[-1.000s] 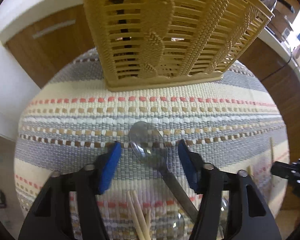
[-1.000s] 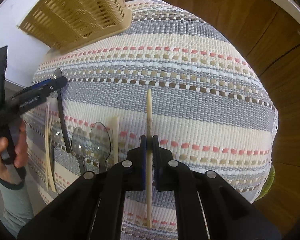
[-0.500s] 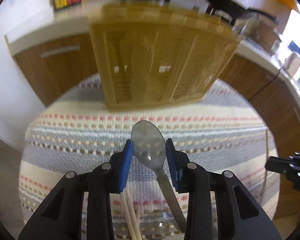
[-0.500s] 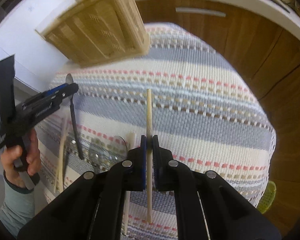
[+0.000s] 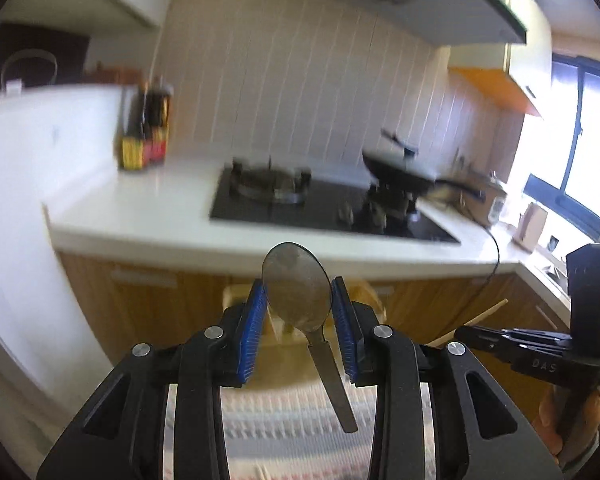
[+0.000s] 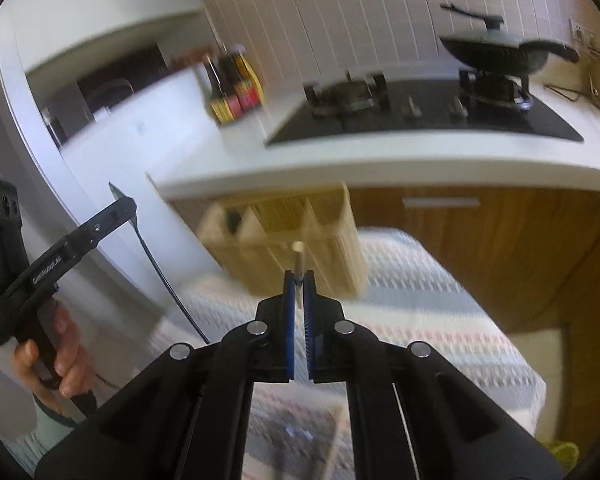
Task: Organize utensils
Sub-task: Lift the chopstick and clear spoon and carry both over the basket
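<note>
My left gripper [image 5: 299, 294] is shut on a metal spoon [image 5: 298, 288], bowl up and handle hanging down, lifted above the striped cloth [image 5: 292, 420]. My right gripper [image 6: 299, 278] is shut on a wooden chopstick [image 6: 298, 252], pointing at the tan utensil basket [image 6: 284, 248], which stands on the striped cloth [image 6: 440, 320]. In the right wrist view the left gripper [image 6: 116, 210] shows at left with the spoon handle [image 6: 160, 268] hanging below it. In the left wrist view the right gripper [image 5: 512, 340] shows at right with the chopstick [image 5: 476, 316] sticking out.
A white counter [image 5: 172, 216] with a black gas hob [image 5: 320, 204], a wok [image 6: 500, 54] and sauce bottles [image 5: 146, 136] runs behind. Wooden cabinet fronts [image 6: 480, 240] lie below it. The basket is blurred behind the left fingers [image 5: 256, 320].
Both grippers have lifted and tilted up from the cloth, carrying the spoon and the chopstick. The left gripper closed on the spoon one second ago. The views now face the counter.
</note>
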A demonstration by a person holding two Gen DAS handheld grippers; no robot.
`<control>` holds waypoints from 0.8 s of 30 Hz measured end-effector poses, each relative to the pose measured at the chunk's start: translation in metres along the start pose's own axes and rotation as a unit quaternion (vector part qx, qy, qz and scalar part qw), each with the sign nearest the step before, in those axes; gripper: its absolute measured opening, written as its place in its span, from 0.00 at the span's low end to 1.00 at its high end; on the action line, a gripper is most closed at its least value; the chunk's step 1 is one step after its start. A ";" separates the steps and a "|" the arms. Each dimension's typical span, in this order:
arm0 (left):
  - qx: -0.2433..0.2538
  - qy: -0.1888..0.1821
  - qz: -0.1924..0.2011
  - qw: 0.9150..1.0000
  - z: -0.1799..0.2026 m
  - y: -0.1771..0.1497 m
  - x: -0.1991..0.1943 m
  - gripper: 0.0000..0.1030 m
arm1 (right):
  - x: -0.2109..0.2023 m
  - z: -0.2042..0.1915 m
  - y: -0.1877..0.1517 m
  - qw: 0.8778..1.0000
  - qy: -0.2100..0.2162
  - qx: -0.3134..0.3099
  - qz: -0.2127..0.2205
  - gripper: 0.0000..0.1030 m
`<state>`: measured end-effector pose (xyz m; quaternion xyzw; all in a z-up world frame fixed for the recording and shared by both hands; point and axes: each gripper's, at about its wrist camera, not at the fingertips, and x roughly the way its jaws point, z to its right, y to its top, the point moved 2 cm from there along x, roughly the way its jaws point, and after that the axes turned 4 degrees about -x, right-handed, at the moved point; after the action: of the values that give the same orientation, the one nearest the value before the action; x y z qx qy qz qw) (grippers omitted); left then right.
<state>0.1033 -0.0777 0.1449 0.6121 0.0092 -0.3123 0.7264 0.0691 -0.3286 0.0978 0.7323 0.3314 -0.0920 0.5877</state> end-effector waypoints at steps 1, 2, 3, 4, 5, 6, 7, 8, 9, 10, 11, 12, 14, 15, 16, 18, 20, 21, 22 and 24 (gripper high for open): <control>0.009 0.011 0.014 1.000 0.001 0.009 -0.003 0.30 | 0.000 -0.002 0.007 1.000 0.004 0.000 0.009 0.03; 0.013 0.017 0.021 1.000 0.005 0.015 -0.002 0.30 | 0.000 -0.003 0.015 1.000 0.003 0.000 0.013 0.03; 0.015 0.022 0.028 0.999 0.006 0.020 -0.003 0.30 | -0.001 -0.006 0.018 1.000 0.004 0.001 0.016 0.03; 0.015 0.024 0.032 0.999 0.005 0.025 -0.003 0.30 | -0.001 -0.006 0.024 1.000 0.008 0.003 0.016 0.03; 0.015 0.027 0.036 0.999 0.003 0.030 -0.003 0.30 | -0.001 -0.006 0.031 1.000 0.011 0.005 0.016 0.03; 0.017 0.033 0.041 0.998 0.003 0.033 -0.001 0.30 | -0.003 -0.006 0.033 1.000 0.010 0.006 0.015 0.03; 0.017 0.036 0.044 0.998 0.001 0.035 0.001 0.30 | -0.004 -0.005 0.036 1.000 0.010 0.007 0.014 0.03; 0.016 0.036 0.046 0.998 -0.002 0.037 0.001 0.30 | -0.004 -0.004 0.041 1.000 0.016 0.009 0.014 0.03; 0.015 0.037 0.048 0.998 -0.004 0.039 0.002 0.30 | -0.006 -0.005 0.041 1.000 0.018 0.011 0.013 0.03; 0.015 0.039 0.051 0.998 -0.004 0.041 0.005 0.30 | -0.009 -0.005 0.044 1.000 0.019 0.013 0.014 0.03; 0.015 0.041 0.053 0.998 -0.007 0.042 0.005 0.30 | -0.012 -0.005 0.047 1.000 0.022 0.015 0.015 0.03; 0.015 0.042 0.054 0.998 -0.008 0.042 0.006 0.30 | -0.014 -0.005 0.049 0.999 0.025 0.018 0.017 0.03; 0.015 0.042 0.057 0.997 -0.008 0.043 0.011 0.30 | -0.021 -0.003 0.055 0.999 0.027 0.021 0.028 0.03; 0.015 0.044 0.060 0.997 -0.009 0.045 0.013 0.30 | -0.024 -0.004 0.057 0.999 0.023 0.021 0.034 0.03; 0.016 0.048 0.064 0.997 -0.007 0.046 0.017 0.31 | -0.026 -0.004 0.059 0.999 0.016 0.019 0.041 0.03; 0.021 0.052 0.069 0.996 -0.008 0.048 0.022 0.31 | -0.028 -0.002 0.064 0.999 -0.002 0.013 0.051 0.03; 0.028 0.064 0.075 0.995 -0.008 0.047 0.026 0.31 | -0.024 0.000 0.066 0.998 -0.026 0.006 0.054 0.03; 0.033 0.072 0.076 0.994 -0.008 0.047 0.028 0.31 | -0.021 0.001 0.066 0.998 -0.039 0.000 0.053 0.03; 0.042 0.084 0.079 0.992 -0.009 0.044 0.031 0.31 | -0.016 0.002 0.065 0.998 -0.047 -0.004 0.051 0.03; 0.055 0.102 0.082 0.990 -0.010 0.042 0.036 0.31 | -0.005 0.005 0.063 0.997 -0.060 -0.008 0.043 0.03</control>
<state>0.1551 -0.0824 0.1651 0.6785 0.0155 -0.1876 0.7101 0.1043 -0.3408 0.1496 0.7346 0.2644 -0.1074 0.6155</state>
